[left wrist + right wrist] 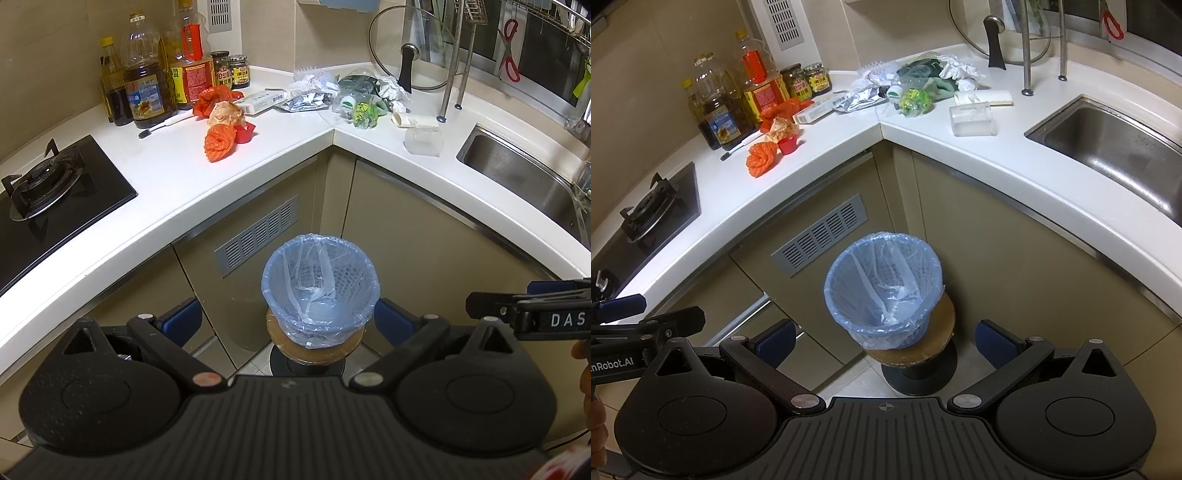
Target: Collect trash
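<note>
Both grippers hang over the floor in front of a corner counter (166, 173), each with its jaws spread wide and nothing between them. The left gripper (288, 321) and the right gripper (886, 341) both look down on a bin (320, 284) lined with a pale blue bag (849, 280); the bin stands on a round brown stool (942, 332) before the cabinet doors, and only the bag shows inside it.

The trash lies on the counter, well apart from both grippers. Near the stove (48, 192) lies an orange net (219, 142), with a red paper cup (245, 132) just beside it and a crumpled wrapper (225, 112) behind. Further back sits a white box (260, 101) and a foil pouch (304, 101). In the corner is a heap of crumpled paper (393, 90) and green plastic scraps (364, 110). A clear tub (973, 118) lies on its side near the sink (1108, 147). Oil bottles (144, 88) and jars (238, 70) stand against the wall.
</note>
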`<state>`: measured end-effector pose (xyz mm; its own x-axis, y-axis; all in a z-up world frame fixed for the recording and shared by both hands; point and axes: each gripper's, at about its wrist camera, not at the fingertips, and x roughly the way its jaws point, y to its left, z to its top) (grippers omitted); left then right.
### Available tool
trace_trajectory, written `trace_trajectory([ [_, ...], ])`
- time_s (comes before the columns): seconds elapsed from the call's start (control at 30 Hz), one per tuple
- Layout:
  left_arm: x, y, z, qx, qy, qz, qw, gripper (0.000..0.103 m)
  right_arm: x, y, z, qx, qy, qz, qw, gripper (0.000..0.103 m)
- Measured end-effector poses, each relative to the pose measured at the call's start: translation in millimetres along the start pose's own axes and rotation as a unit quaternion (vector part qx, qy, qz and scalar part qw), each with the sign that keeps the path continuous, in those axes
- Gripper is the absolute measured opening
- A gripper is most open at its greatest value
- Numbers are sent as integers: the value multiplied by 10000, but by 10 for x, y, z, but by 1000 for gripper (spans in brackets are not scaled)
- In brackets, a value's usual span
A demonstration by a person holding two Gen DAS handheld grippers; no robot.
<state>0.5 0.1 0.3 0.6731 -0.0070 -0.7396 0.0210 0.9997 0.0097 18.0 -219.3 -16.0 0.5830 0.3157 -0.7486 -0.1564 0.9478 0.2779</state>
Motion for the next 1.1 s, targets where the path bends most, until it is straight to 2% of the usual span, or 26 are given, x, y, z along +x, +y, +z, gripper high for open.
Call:
trace_trajectory([
  [0.27,-17,-24,13,-1,-18,-3,10000,99,-114,1,37,-6,-37,-2,10000,103],
  [1.1,-53,-16,15,-12,-45,-15,10000,99,-61,3,13,-22,-59,-24,10000,103],
])
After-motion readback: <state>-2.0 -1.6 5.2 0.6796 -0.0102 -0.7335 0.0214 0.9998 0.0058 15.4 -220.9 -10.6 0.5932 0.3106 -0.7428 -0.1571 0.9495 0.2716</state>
